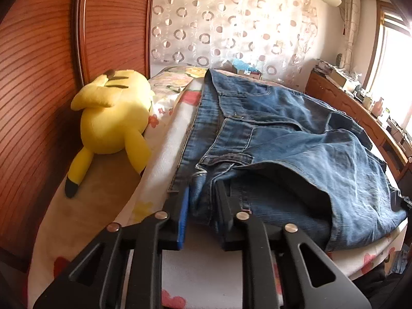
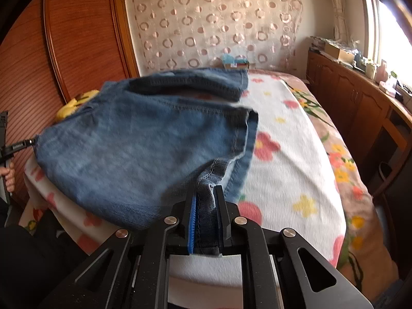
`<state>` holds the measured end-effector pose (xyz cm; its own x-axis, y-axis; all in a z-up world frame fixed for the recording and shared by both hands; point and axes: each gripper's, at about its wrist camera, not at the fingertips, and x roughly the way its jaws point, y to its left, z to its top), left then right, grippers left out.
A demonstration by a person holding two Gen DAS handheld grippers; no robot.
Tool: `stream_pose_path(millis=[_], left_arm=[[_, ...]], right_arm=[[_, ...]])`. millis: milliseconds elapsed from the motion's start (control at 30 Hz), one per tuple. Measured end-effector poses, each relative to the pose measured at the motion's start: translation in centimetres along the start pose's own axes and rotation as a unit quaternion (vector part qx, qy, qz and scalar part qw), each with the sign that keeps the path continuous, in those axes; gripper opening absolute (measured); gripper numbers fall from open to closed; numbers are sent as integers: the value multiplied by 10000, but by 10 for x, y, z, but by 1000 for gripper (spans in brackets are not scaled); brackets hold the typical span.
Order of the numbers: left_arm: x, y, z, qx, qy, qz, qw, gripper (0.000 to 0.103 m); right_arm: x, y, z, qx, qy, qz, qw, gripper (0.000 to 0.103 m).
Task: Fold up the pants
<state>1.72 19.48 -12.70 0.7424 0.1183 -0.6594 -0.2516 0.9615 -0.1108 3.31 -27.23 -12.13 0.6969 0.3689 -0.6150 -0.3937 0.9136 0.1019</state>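
Basically: one bed [image 2: 296, 154], flowered blanket on top, carrying the whole job. One pair of jeans [image 1: 270, 134] lies across its near edge, waistband end toward the headboard-side edge where the plush sits, leg ends toward the window-side half. The legs look already doubled: two hems [image 2: 239, 118] show stacked at the far end in the right view, so I'd judge a lengthwise fold is done and a crosswise fold is in hand.

Two grippers, both clamped on denim at the bed's near edge:
- left gripper [image 1: 202, 200]: narrow, jaws pinching the bunched waist/pocket corner. Held there to anchor that end and lift it evenly.
- right gripper [image 2: 206, 219]: nearly closed, a thick seam fold squeezed between the blue pad and the black jaw. The cloth looks raised off the blanket here (blurred, so it seems to be in motion).

Gripping both near corners keeps the edge taut, so the fold lands square instead of sagging mid-span.

One yellow plush [image 1: 113, 113] at the headboard-side edge, just beside the jeans, not touching as far as I can tell. One box [image 2: 235, 64] at the far edge (contents unclear).
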Motion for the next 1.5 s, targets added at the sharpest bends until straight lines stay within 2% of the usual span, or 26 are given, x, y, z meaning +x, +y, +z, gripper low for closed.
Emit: stream_pose_path(millis=[267, 333, 467, 700, 933, 1267, 1500], left_arm=[[-34, -3, 9, -18, -271, -105, 9996, 15], [-51, -7, 15, -58, -439, -224, 9988, 15], [-76, -15, 31, 101, -797, -126, 9967, 14], [-68, -16, 45, 199, -808, -43, 9965, 14], [-60, -22, 55, 305, -850, -1, 9959, 14], [-48, -33, 99, 416, -1071, 72, 9934, 14], [-31, -40, 110, 456, -1007, 46, 9939, 14]], right_arm=[[-21, 0, 25, -87, -481, -67, 9988, 10], [-31, -1, 32, -101, -647, -70, 9978, 9], [-49, -6, 48, -88, -920, -68, 9957, 9], [-59, -3, 69, -340, -1292, -68, 9910, 9], [-29, -2, 73, -541, -1189, -81, 9914, 9], [-21, -17, 119, -543, -1503, -199, 9869, 9], [13, -17, 119, -504, -1369, -222, 9890, 9]])
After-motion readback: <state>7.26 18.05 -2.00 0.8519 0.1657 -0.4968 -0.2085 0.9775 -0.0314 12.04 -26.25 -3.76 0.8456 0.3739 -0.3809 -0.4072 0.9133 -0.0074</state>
